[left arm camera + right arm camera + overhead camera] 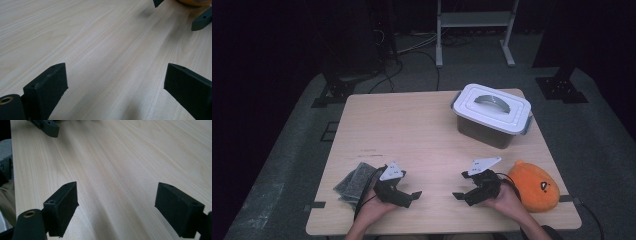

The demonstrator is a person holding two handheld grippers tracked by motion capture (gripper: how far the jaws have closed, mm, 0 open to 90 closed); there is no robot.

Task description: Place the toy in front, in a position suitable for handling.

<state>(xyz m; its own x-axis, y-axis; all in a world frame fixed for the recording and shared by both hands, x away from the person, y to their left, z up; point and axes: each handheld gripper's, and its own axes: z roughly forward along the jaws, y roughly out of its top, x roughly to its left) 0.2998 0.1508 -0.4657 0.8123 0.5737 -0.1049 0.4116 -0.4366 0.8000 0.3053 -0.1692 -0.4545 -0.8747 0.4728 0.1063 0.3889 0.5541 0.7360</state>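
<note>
A person's two hands rest at the near edge of a pale, light-grained wooden table, each holding a black two-jaw gripper capped by a grey three-cornered plate. The left gripper sits at the near left with its tip turned toward the centre of the table, and in the left gripper view its jaws are spread wide apart over bare wood with nothing between them. The right gripper sits at the near right, facing inward toward the other, and the right gripper view likewise shows its jaws parted wide over the bare tabletop, grasping nothing. Just beside the left gripper, on its outer side near the table's left edge, lies a folded grey cloth, flat on the wood. Just beside the right hand, at the near right corner, lies a round orange plush toy with a small dark face; a sliver of its orange body also shows at the top edge of the left gripper view, beyond the tips of the other gripper. Well apart from both hands, on the far right of the table, stands a dark, rectangular plastic storage box with a white clip-on lid and a grey handle, its lid on. A black cable trails from each gripper toward the person.
</note>
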